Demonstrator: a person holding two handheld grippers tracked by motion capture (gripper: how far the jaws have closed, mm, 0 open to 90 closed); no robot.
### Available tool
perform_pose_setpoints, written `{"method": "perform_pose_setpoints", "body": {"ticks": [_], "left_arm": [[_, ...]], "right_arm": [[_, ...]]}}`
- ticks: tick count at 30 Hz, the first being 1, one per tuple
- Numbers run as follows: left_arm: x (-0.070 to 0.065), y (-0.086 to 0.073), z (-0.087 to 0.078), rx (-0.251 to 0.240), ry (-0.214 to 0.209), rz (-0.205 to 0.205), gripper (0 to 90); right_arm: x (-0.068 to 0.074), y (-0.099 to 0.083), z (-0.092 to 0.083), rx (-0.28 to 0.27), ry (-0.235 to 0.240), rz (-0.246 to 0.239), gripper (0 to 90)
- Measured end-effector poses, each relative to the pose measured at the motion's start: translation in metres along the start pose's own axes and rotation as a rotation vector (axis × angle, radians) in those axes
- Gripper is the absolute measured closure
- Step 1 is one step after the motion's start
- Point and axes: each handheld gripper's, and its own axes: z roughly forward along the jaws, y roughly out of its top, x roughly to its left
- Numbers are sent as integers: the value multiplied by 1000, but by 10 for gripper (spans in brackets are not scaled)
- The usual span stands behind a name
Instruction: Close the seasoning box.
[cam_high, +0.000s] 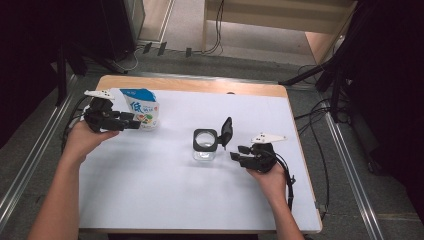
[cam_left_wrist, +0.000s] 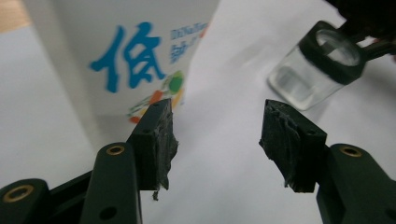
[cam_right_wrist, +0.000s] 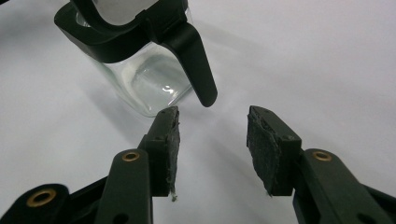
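Observation:
A white pouch with blue lettering (cam_high: 141, 108) (cam_left_wrist: 135, 60) stands upright at the table's far left. My left gripper (cam_high: 134, 122) (cam_left_wrist: 217, 135) is open right beside the pouch's lower left side, its pads apart with nothing between them. A clear square jar with a black rim (cam_high: 205, 145) (cam_left_wrist: 322, 70) (cam_right_wrist: 140, 70) stands mid-table, its black lid (cam_high: 226, 132) (cam_right_wrist: 191, 60) flipped up on the right. My right gripper (cam_high: 239, 152) (cam_right_wrist: 212, 149) is open just right of the jar, its jaws empty and pointing at it.
A white sheet (cam_high: 165, 190) covers the wooden table (cam_high: 200, 85). Cables trail from the right gripper toward the table's right edge. Dark stands and metal rails flank the table on both sides.

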Motion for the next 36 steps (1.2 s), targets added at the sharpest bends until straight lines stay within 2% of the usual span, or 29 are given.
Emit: {"method": "perform_pose_setpoints", "body": {"ticks": [3, 5, 8, 10, 12, 15, 17, 18, 20, 26, 30, 31, 36], "left_arm": [[7, 4, -4, -33, 14, -3, 452], [11, 6, -4, -22, 33, 3, 449], [18, 8, -7, -34, 47, -2, 445], [24, 7, -7, -49, 54, -8, 445], [30, 5, -7, -69, 68, -31, 445], [37, 5, -6, -114, 38, -60, 443], [39, 7, -5, -125, 43, -65, 445], [40, 9, -3, -115, 48, -68, 449], [38, 16, 0, -85, 62, -56, 447], [35, 33, 6, -89, 43, -13, 446], [36, 32, 16, -57, 37, -3, 510], [36, 31, 16, -59, 23, -6, 544], [33, 31, 15, -68, 23, 4, 691]], "right_arm": [[0, -2, -2, 0, -7, 10, 553], [-1, -3, -3, -1, -13, 11, 553], [-1, -5, -6, -2, -21, 12, 553], [-2, -6, -7, -3, -27, 22, 553], [-2, -7, -8, -8, -30, 22, 553], [-2, -9, -9, -4, -31, 25, 553], [-2, -9, -9, -1, -32, 24, 552], [-1, -9, -9, -1, -31, 24, 552], [-1, -9, -9, -1, -28, 21, 552], [-1, -8, -6, 2, -23, 17, 553], [1, -7, -5, 1, -17, 8, 553], [1, -7, -4, -1, -14, 6, 553], [2, -6, -3, -9, -6, 9, 552]]}}
